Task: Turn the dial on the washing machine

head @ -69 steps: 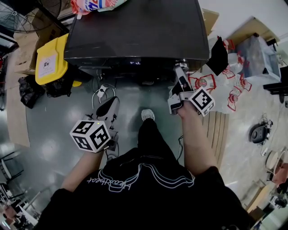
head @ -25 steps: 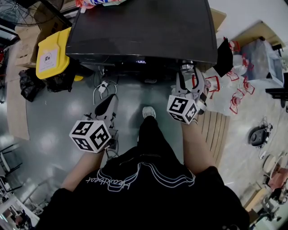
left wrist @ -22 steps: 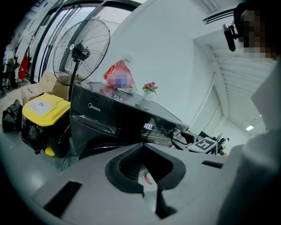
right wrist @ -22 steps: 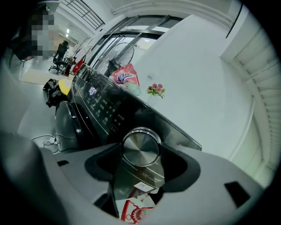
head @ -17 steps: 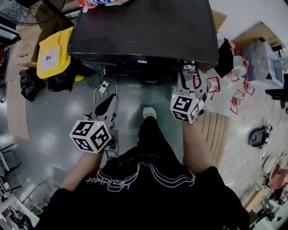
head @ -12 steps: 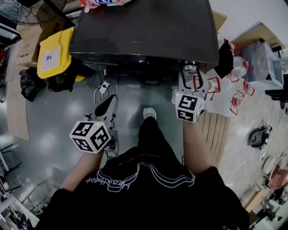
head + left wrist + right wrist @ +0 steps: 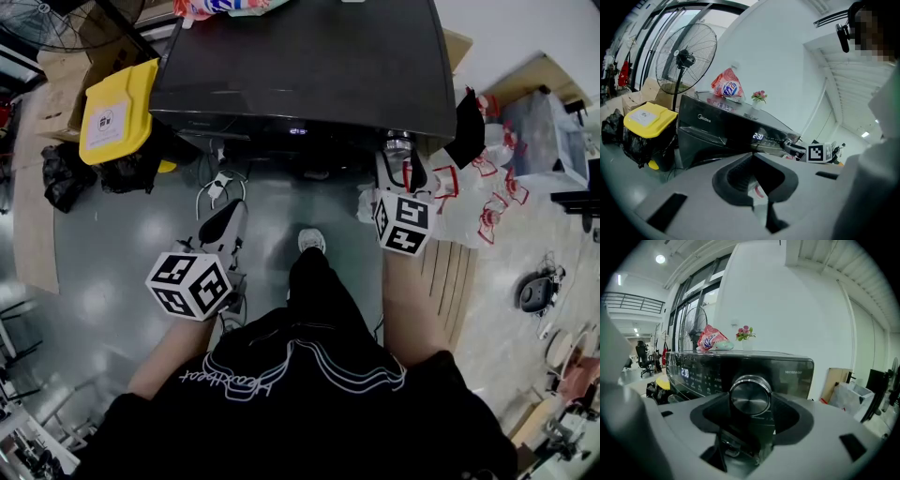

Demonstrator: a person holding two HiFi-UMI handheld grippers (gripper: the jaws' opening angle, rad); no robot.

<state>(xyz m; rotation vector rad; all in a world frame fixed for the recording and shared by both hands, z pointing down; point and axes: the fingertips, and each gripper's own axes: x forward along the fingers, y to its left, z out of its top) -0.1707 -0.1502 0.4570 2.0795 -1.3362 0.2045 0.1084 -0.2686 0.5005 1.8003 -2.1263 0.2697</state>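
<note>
In the head view, the right gripper [image 7: 398, 161] is meeting the round silver dial [image 7: 397, 142] at the black washing machine's [image 7: 300, 66] right front corner. In the right gripper view, its jaws are pinching the dial straight ahead. In the left gripper view, the farther left gripper [image 7: 752, 157] is sitting with its jaws pressed together, empty.

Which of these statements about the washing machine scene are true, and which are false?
1. The right gripper has its jaws closed on the silver dial. True.
2. The left gripper is touching the washing machine. False: it hangs short of it, jaws together and empty.
3. A yellow-lidded bin stands beside the washing machine. True.
4. The display is dark. False: lit digits show on it.
</note>
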